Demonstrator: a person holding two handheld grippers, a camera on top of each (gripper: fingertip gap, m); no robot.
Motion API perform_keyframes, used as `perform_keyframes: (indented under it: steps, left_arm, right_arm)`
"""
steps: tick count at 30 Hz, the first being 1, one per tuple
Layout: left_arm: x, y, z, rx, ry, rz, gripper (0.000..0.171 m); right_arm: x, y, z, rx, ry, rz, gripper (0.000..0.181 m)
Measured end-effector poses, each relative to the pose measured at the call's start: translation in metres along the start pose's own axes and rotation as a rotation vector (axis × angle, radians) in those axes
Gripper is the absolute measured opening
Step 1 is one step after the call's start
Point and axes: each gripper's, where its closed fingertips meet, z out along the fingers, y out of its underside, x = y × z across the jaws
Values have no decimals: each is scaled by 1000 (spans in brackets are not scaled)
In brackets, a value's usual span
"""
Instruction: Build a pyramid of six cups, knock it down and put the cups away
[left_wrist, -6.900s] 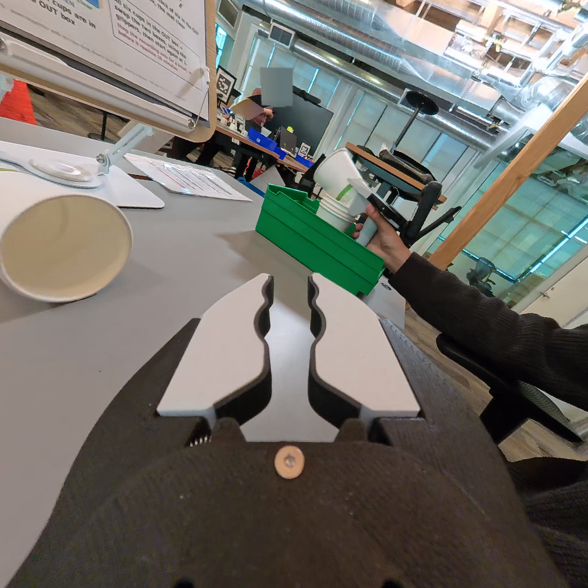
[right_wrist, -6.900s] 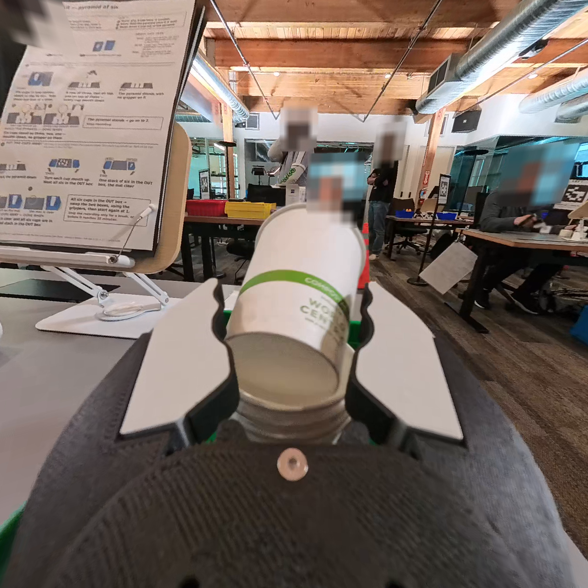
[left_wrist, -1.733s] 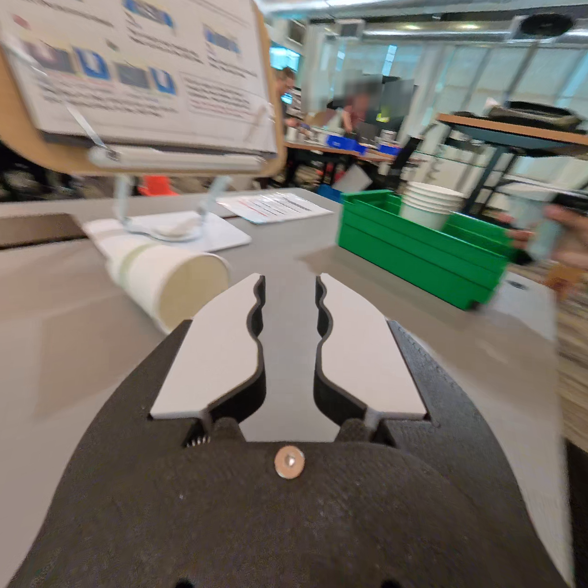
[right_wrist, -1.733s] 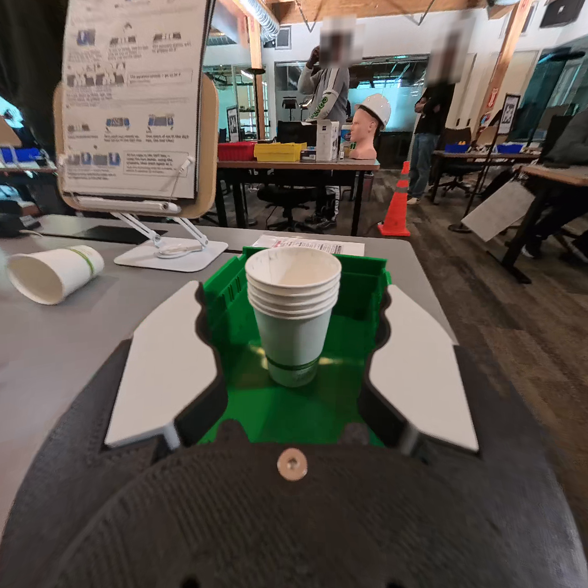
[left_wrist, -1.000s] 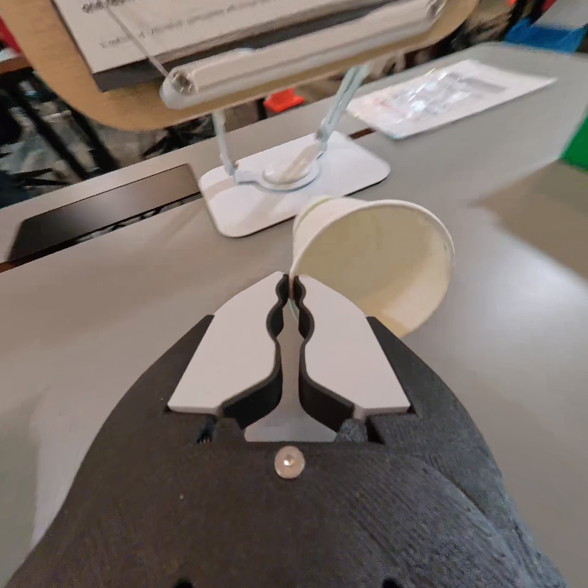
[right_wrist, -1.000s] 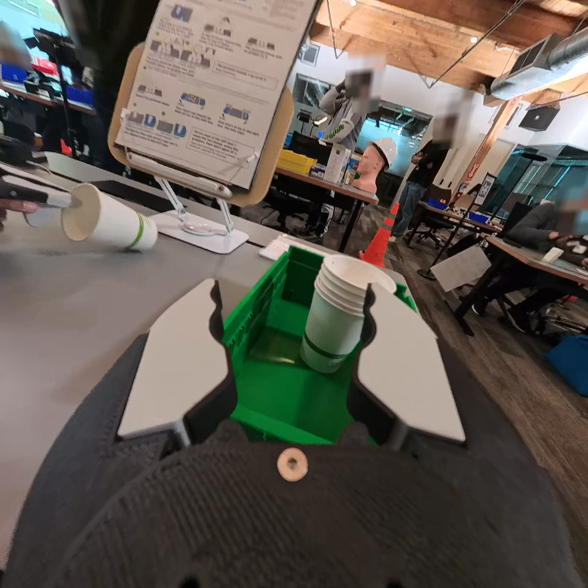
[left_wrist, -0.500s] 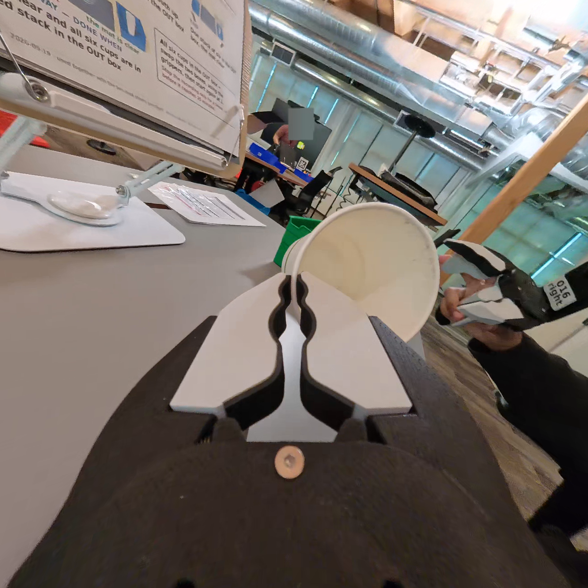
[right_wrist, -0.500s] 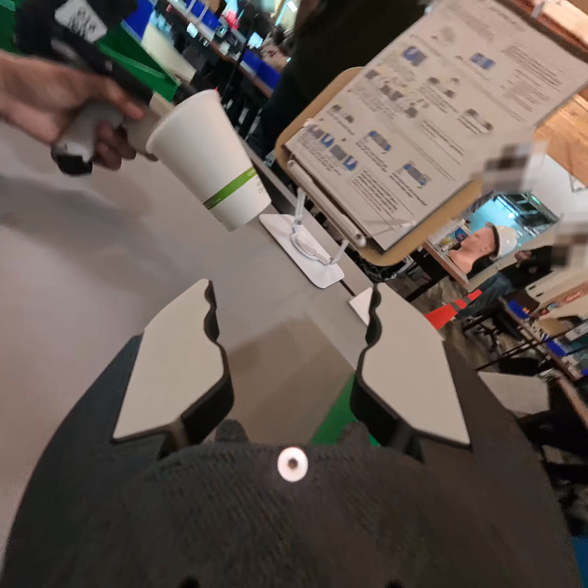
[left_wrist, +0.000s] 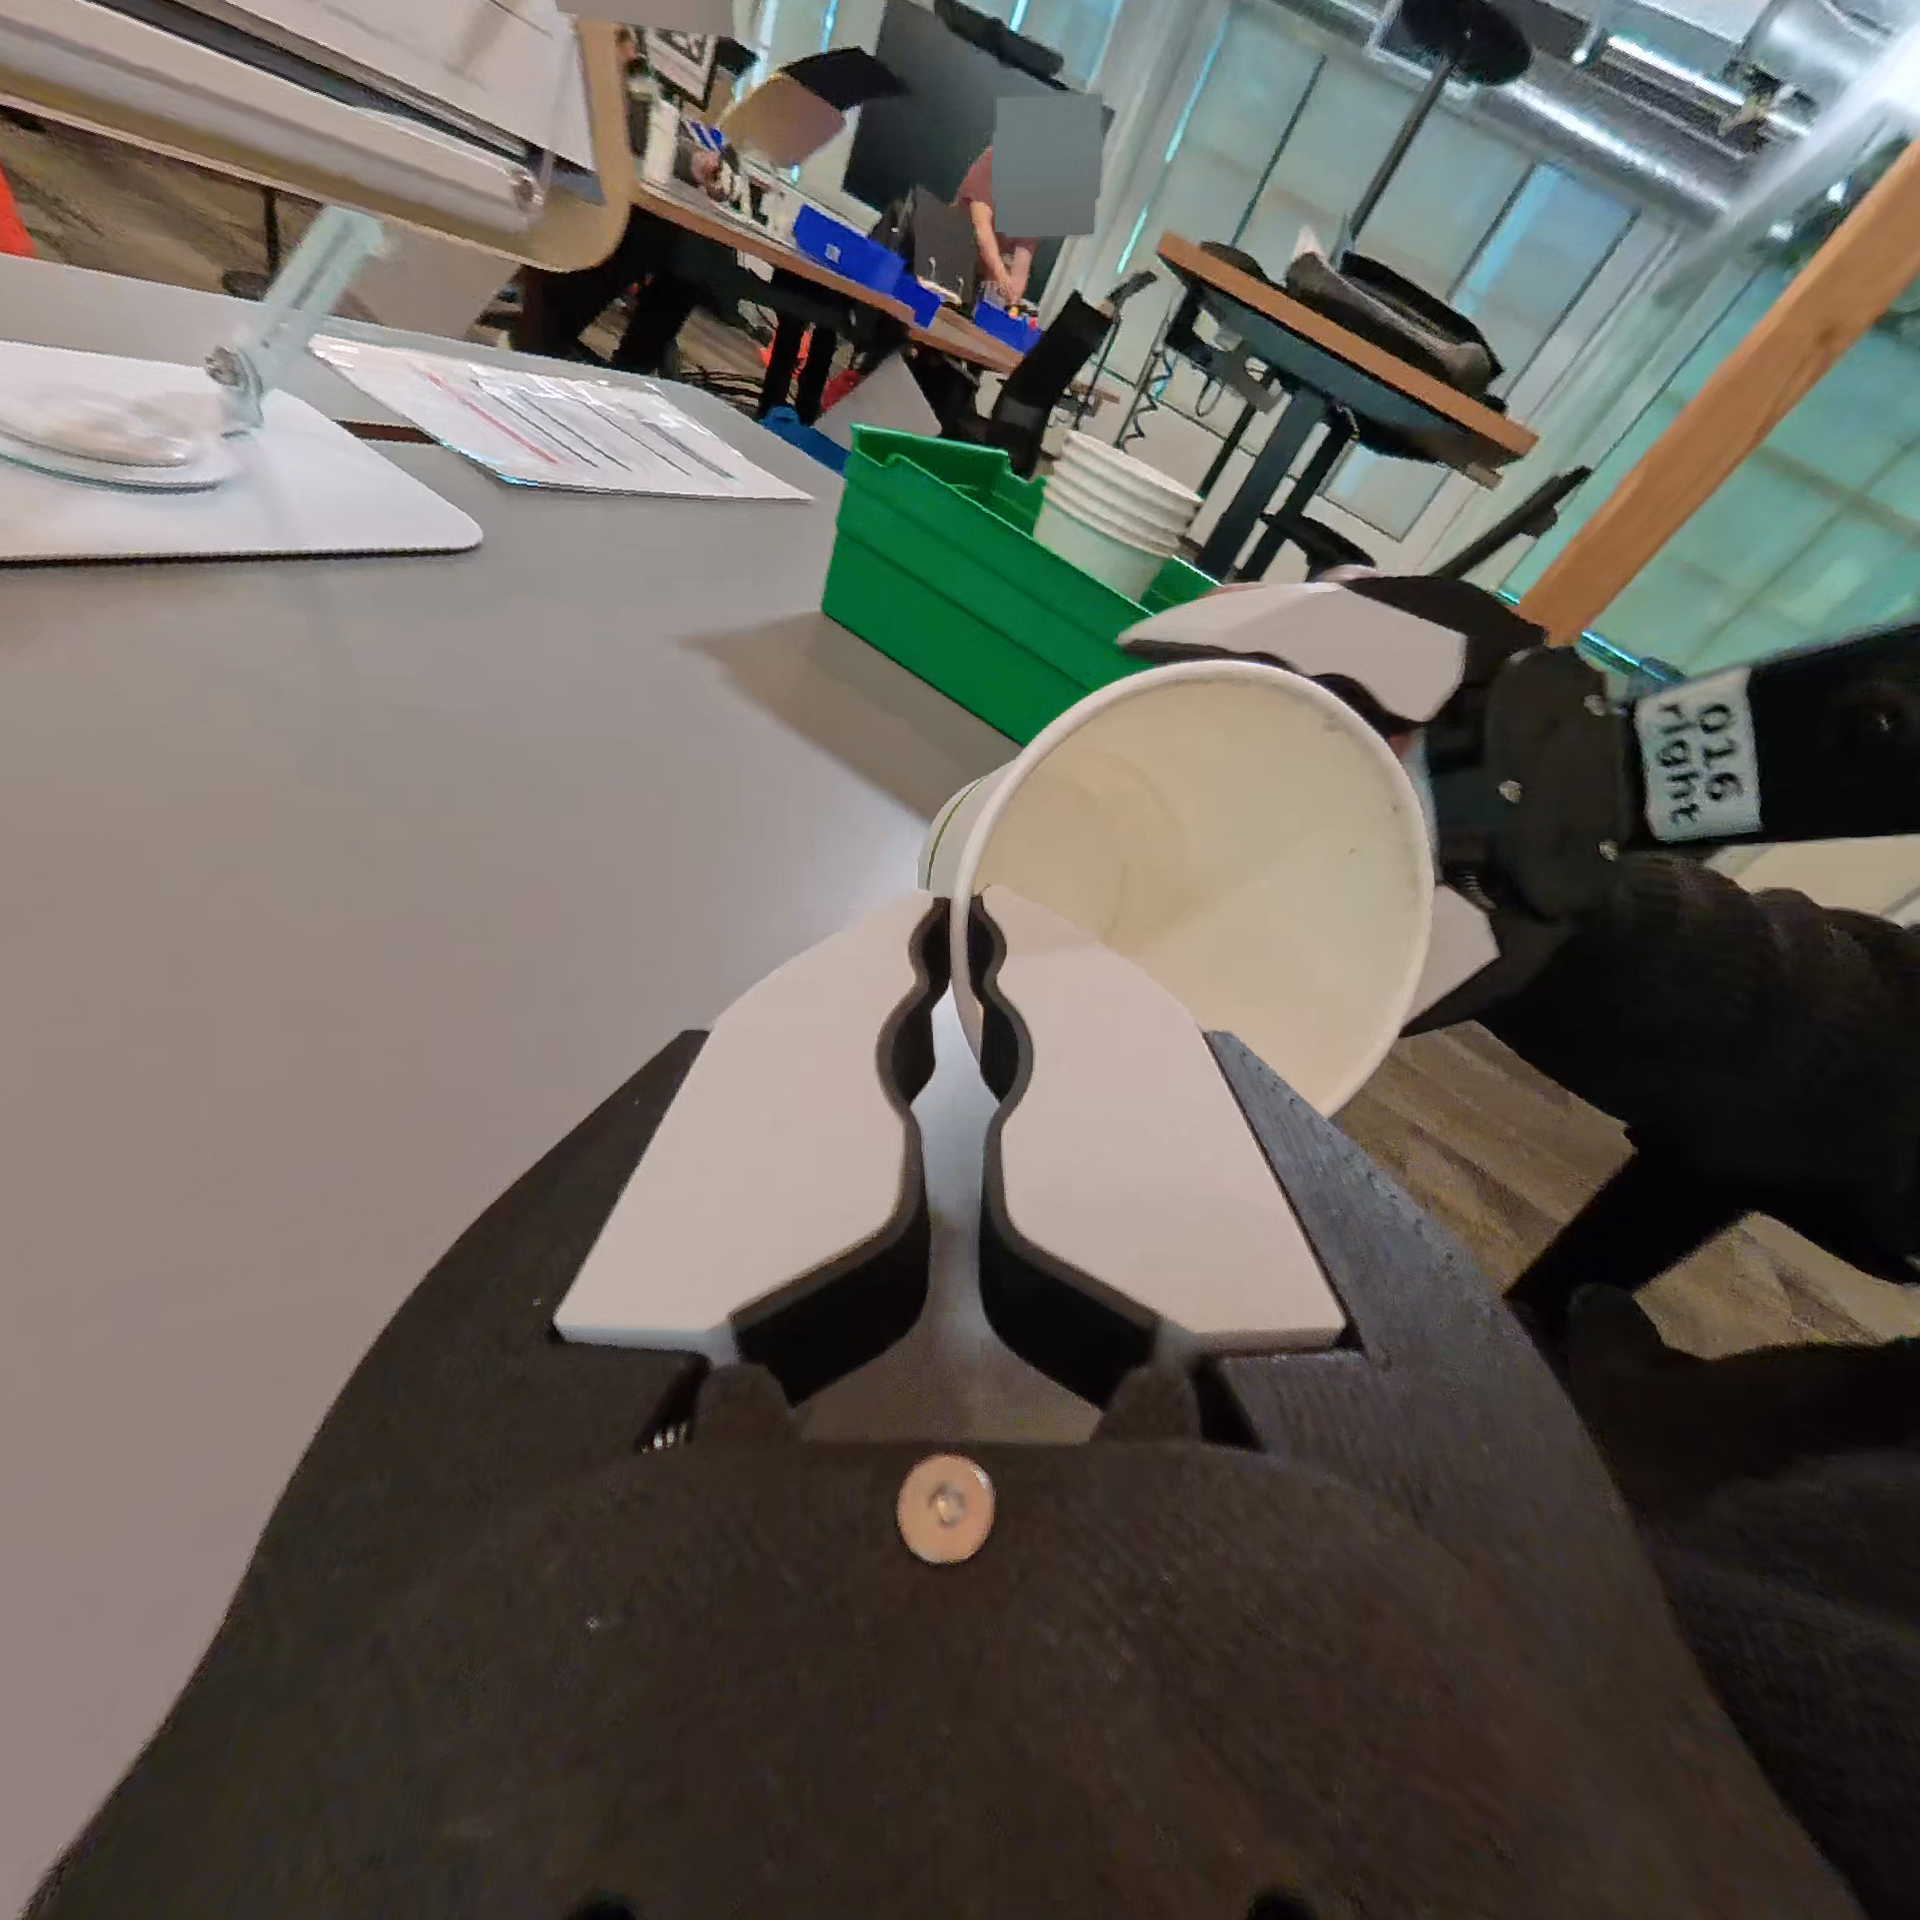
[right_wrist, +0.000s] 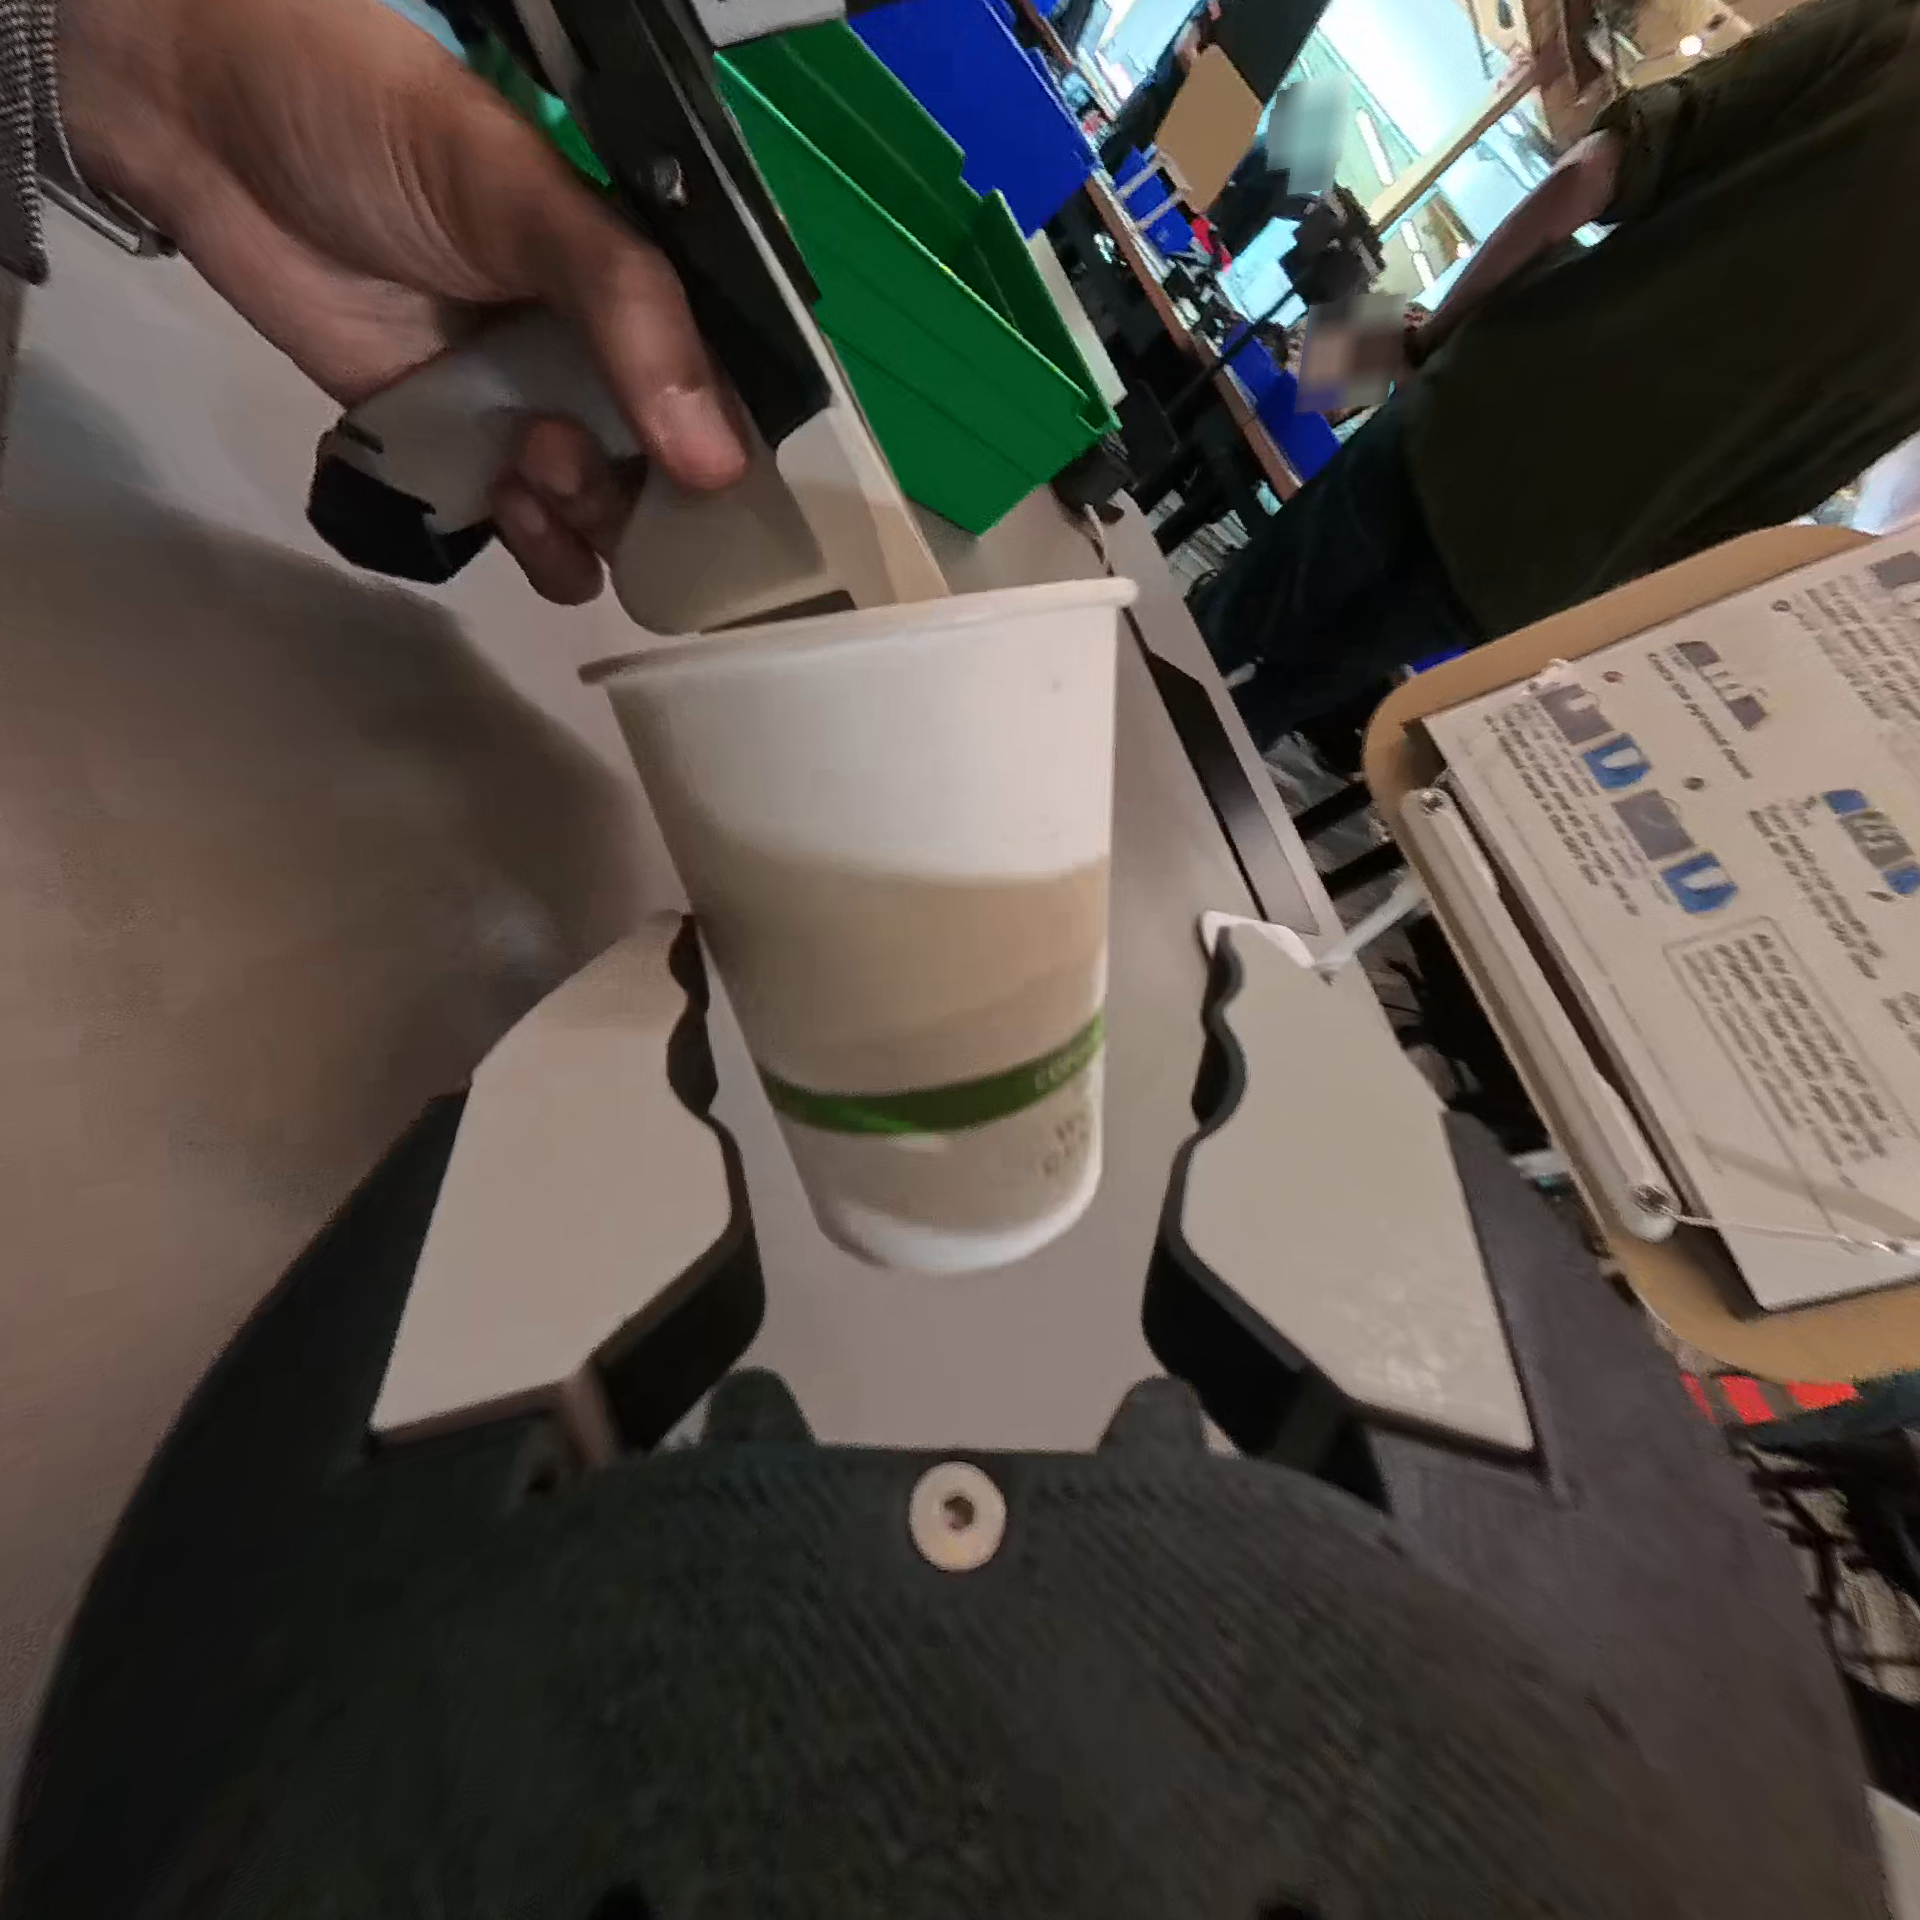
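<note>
My left gripper (left_wrist: 961, 914) is shut on the rim of a white paper cup (left_wrist: 1195, 883) with a green band and holds it in the air on its side, mouth towards the camera. My right gripper (right_wrist: 951, 935) is open, one finger on each side of the same cup (right_wrist: 904, 883). Its left finger looks close to or touching the cup wall, and a gap shows at the right finger. In the left wrist view the right gripper's fingers (left_wrist: 1299, 644) straddle the cup from the far side. In the right wrist view a hand (right_wrist: 364, 208) holds the left gripper at the cup's rim.
A green bin (left_wrist: 935, 592) stands on the grey table (left_wrist: 416, 831) with a stack of white cups (left_wrist: 1117, 520) in it. A document stand (right_wrist: 1714, 935) with its white base (left_wrist: 156, 488) and a paper sheet (left_wrist: 561, 426) lie at the back. People sit at desks beyond.
My left gripper shut on the rim of the cup lying on the table and lifted it. My right gripper left the green bin and has moved its open fingers around the cup.
</note>
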Motion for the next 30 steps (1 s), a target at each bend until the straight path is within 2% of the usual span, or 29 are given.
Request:
perform_keyframes:
  steps: [7, 9, 11, 12, 13, 17, 20, 22, 26, 30]
  left_arm:
    - [12, 7, -6, 10, -12, 14, 4]
    - [14, 4, -8, 57, 5, 36, 5]
    - [4, -10, -12, 156, -62, 26, 31]
    - [1, -15, -14, 192, -77, 18, 39]
    - [-1, -19, -17, 211, -77, 5, 38]
    - [-13, -16, -22, 201, -104, -29, 35]
    - [-17, -15, -22, 191, -121, -20, 34]
    - [-17, -12, -21, 177, -124, -17, 33]
    - [-16, -3, -14, 124, -121, 10, 33]
    - [-14, 2, -8, 100, -113, 23, 33]
  right_arm:
    - [-22, -15, 13, 36, -51, -130, 85]
    - [-18, -17, 12, 36, -52, -114, 84]
    - [-2, -19, 6, 62, -14, -53, 84]
    - [11, -18, 2, 73, 24, -15, 84]
    - [29, -18, -5, 93, 77, 26, 84]
    - [128, -5, -56, 212, 358, 260, 84]
    - [204, 25, -123, 332, 591, 431, 83]
    - [240, 53, -171, 396, 719, 525, 83]
    - [273, 117, -241, 432, 896, 636, 83]
    - [278, 162, -259, 358, 947, 661, 83]
